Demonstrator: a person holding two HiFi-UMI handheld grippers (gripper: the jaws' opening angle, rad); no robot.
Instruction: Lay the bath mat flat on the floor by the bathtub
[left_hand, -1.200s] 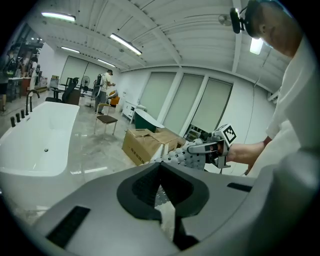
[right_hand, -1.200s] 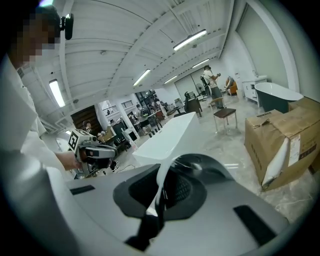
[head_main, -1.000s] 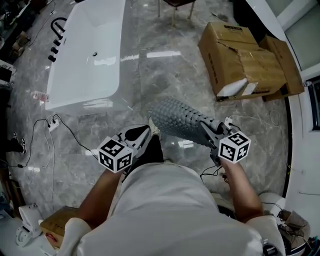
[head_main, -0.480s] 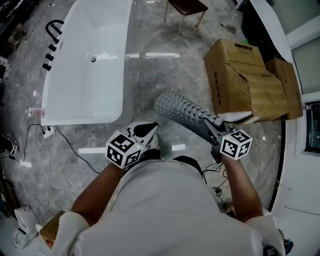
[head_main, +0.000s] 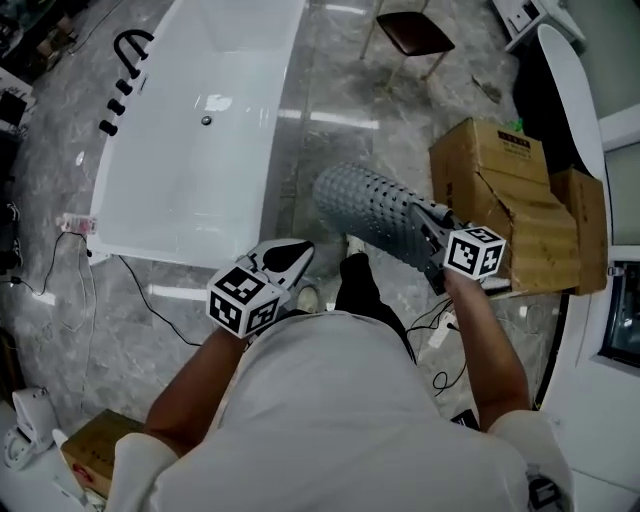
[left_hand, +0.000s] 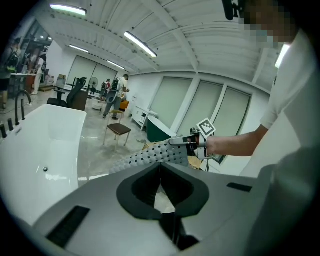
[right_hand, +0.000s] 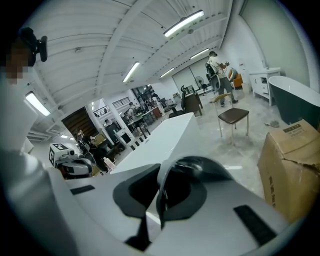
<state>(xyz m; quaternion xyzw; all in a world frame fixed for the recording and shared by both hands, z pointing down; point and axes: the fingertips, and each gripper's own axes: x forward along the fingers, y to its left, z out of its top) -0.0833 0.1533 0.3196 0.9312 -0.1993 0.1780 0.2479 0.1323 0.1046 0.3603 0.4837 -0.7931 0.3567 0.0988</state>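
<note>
The right gripper (head_main: 428, 222) is sitting right of centre in the head view, with its jaws pressing together on one end of the mat (head_main: 365, 205). From that grip the grey, studded mat is reaching up and to the left as a loosely rolled tube, hanging in the air above the floor (head_main: 310, 140) and touching neither it nor the tub (head_main: 200, 130). In the right gripper view a thin edge of the mat (right_hand: 167, 175) is standing pinched between the jaws at centre and curling over the right one.

The left gripper (head_main: 288, 256) is hovering just below and left of the mat's free end, near it but not touching. In the left gripper view its jaws are meeting along a closed line at centre frame, with nothing between them, and the mat (left_hand: 150, 156) is showing beyond them, running from the right gripper (left_hand: 182, 142) down to the left.

The white tub is filling the upper left of the head view, well apart from the mat. Boxes (head_main: 500, 190) are lying at the right edge, just beside the right gripper, and a chair (head_main: 413, 30) is standing at the top.
</note>
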